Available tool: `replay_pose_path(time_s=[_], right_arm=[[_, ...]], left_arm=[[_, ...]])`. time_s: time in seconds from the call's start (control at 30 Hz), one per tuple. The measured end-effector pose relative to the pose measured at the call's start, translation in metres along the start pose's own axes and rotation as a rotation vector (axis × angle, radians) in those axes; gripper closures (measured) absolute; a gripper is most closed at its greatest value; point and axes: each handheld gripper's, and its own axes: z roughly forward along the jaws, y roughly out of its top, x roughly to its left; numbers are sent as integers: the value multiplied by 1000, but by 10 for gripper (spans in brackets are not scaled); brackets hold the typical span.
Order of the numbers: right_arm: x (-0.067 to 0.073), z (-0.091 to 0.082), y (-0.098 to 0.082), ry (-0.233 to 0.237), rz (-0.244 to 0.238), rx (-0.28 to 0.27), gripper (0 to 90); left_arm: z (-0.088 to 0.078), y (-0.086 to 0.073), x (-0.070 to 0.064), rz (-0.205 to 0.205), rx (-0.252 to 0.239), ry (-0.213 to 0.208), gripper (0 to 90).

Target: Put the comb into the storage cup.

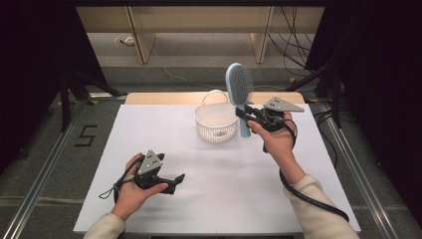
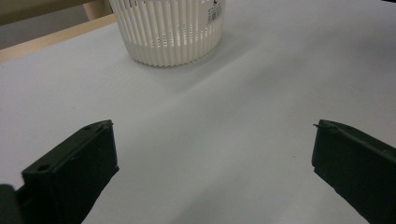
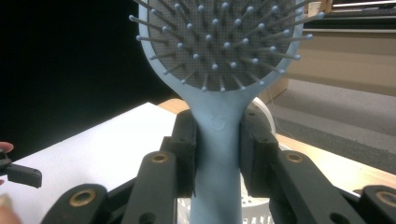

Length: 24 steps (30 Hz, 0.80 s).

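My right gripper (image 1: 245, 113) is shut on the handle of a light blue hairbrush (image 1: 239, 87) and holds it upright above the table, beside the right rim of a white slatted basket (image 1: 215, 125). In the right gripper view the brush handle (image 3: 217, 154) is clamped between both jaws, and the bristled head (image 3: 219, 39) points up toward the camera. My left gripper (image 1: 178, 180) rests low over the front left of the white table (image 1: 149, 134). Its jaws stand wide apart and open (image 2: 212, 154) with nothing between them, facing the basket (image 2: 170, 32).
The basket has a thin handle and a small label inside. Wooden table legs and cables lie beyond the far edge. A "5" is marked on the floor (image 1: 85, 135) at the left. Dark curtains flank both sides.
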Motion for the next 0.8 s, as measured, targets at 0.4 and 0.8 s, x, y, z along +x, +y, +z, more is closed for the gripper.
replay_pose_path(time_s=[0.4, 0.8], right_arm=[[-1, 3, 2, -2, -3, -3, 706], [-1, 9, 3, 4, -2, -5, 706]], left_arm=[[0, 0, 0, -1, 0, -1, 0], [0, 0, 1, -1, 1, -1, 0]])
